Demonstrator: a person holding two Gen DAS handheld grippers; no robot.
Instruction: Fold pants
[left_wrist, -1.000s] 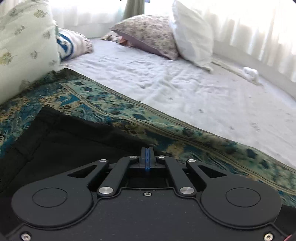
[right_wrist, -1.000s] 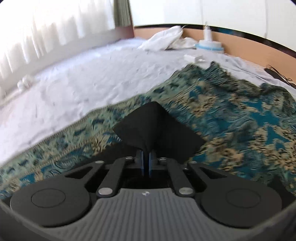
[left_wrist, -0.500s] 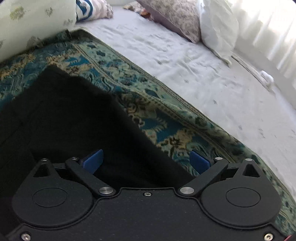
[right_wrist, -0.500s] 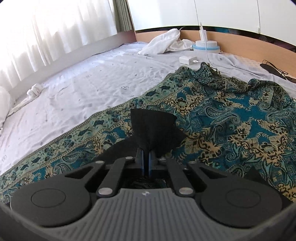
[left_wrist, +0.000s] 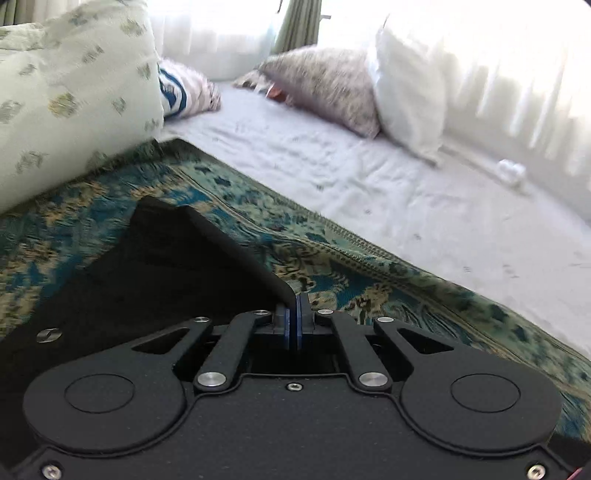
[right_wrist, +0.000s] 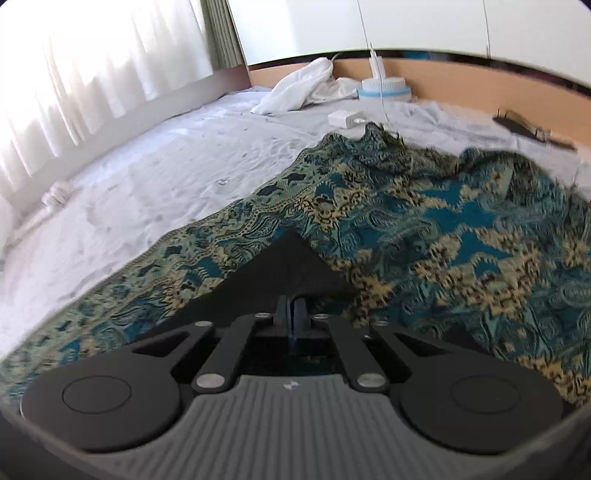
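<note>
Bed with a white sheet (left_wrist: 369, 177) and a blue patterned blanket (right_wrist: 443, 229) | black pants (left_wrist: 155, 266) lie on the blanket | left gripper (left_wrist: 293, 321) just snapped shut, pinching a pants edge | right gripper (right_wrist: 293, 314) pinches a corner | I'd lift both evenly, cloth tight, then lay it flat.

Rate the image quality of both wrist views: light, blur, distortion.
Left wrist: the curtains blow out white, the pillows are motion-smeared, the black pants lose all detail. Right wrist: the patterned throw is blurred, and fisheye bends the headboard.
</note>
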